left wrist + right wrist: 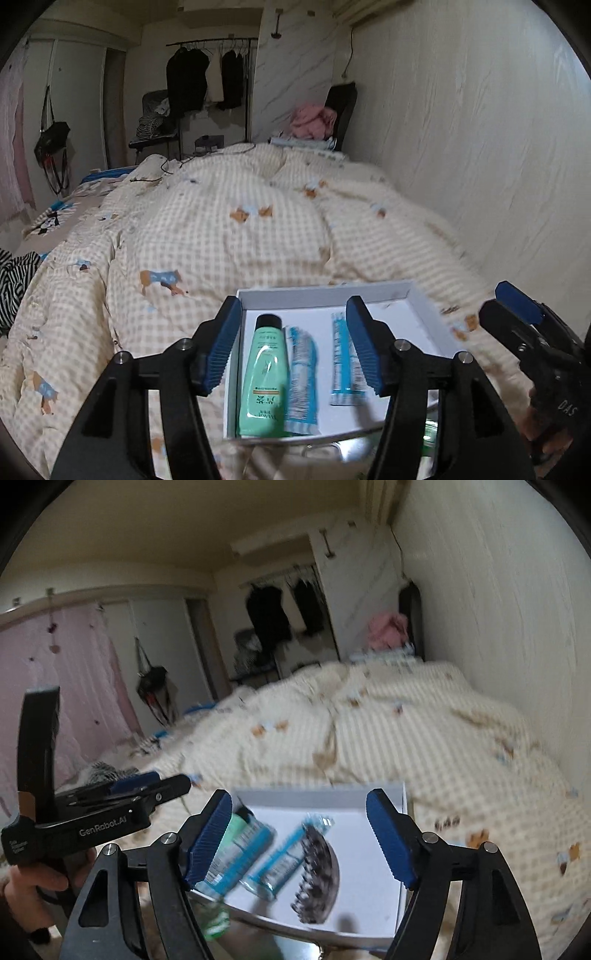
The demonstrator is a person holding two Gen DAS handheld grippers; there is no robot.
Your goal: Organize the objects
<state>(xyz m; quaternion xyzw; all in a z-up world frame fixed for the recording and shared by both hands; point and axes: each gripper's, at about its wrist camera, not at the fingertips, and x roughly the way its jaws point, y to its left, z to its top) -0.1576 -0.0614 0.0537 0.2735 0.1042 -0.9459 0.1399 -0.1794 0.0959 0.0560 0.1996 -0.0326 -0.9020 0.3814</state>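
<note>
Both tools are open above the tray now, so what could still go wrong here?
The shallow white cardboard tray sits on a soft, puffy checked quilt, so a nudge might tip it. The black-and-white hair claw clip lies close to the tray's near edge and could slide out. Both views are blurred, so aiming is uncertain.

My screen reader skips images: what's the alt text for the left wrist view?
An open left gripper hangs over a white box on a checked quilt, holding a green tube and two blue sachets.
</note>
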